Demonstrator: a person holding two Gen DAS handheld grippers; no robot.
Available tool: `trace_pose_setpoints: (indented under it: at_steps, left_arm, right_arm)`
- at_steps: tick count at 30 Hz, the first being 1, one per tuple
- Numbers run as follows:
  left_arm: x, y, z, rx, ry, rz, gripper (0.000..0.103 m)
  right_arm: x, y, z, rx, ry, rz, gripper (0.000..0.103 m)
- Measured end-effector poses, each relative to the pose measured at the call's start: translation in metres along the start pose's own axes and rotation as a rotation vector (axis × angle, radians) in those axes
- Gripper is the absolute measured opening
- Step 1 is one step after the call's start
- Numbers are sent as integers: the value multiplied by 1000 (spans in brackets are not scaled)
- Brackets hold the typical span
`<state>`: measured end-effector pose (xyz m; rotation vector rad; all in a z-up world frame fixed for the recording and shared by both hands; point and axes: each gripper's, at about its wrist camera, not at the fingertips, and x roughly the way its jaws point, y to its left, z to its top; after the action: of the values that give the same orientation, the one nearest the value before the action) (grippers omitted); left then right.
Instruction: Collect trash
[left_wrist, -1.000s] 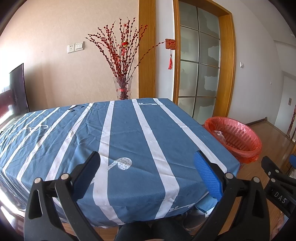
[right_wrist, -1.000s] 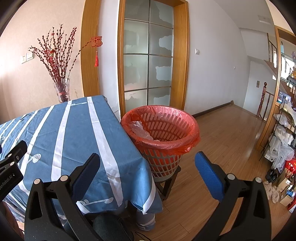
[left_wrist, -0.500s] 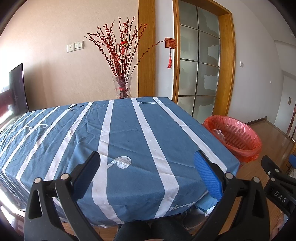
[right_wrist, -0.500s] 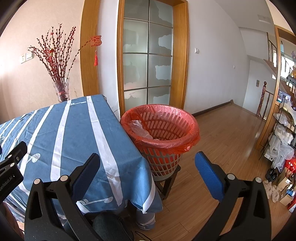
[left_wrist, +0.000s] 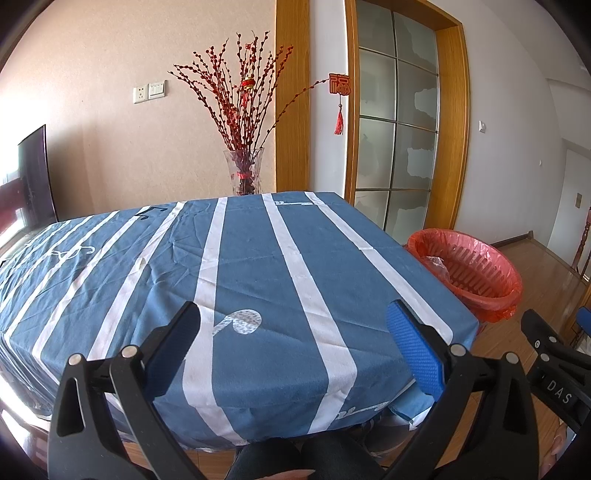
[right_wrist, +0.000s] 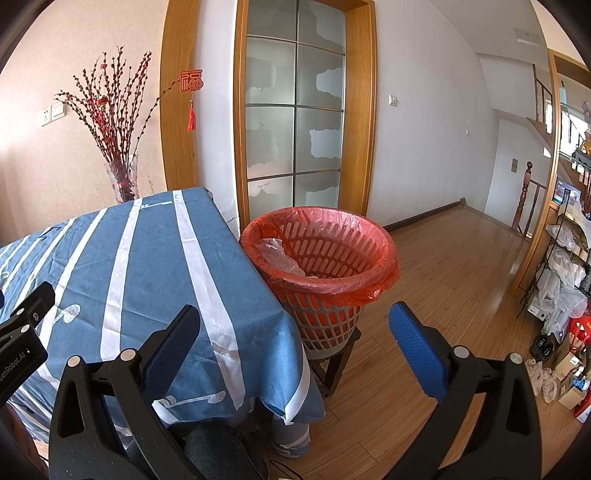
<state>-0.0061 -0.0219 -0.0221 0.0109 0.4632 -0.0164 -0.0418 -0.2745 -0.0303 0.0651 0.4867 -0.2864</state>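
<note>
A slatted waste basket lined with a red plastic bag stands on a low wooden stool at the table's right edge; it also shows in the left wrist view as the basket. Crumpled clear plastic lies inside it. My left gripper is open above the near part of the blue striped tablecloth, nothing between its blue pads. My right gripper is open too, hovering over the table's corner and the basket's foot. No loose trash shows on the tablecloth.
A glass vase of red branches stands at the table's far edge. A wooden-framed glass door is behind the basket. Wooden floor stretches right to cluttered shelves. A dark screen stands at left.
Both views have shifted very slightly, with the basket and table sitting a touch lower in frame. Both grippers stay open and empty.
</note>
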Motion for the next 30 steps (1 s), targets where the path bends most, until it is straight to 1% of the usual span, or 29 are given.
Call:
trace_pose_setpoints:
  at_steps: [13, 22, 30]
  left_arm:
    - [1, 1, 0, 1, 2, 0, 99]
    - [-1, 0, -6, 5, 1, 2, 99]
    - [0, 0, -3, 6, 10, -2, 99]
  right_arm:
    - [1, -1, 0, 1, 3, 0, 101]
    - [2, -1, -1, 1, 5, 1, 101]
    - [2, -1, -1, 1, 6, 1, 101]
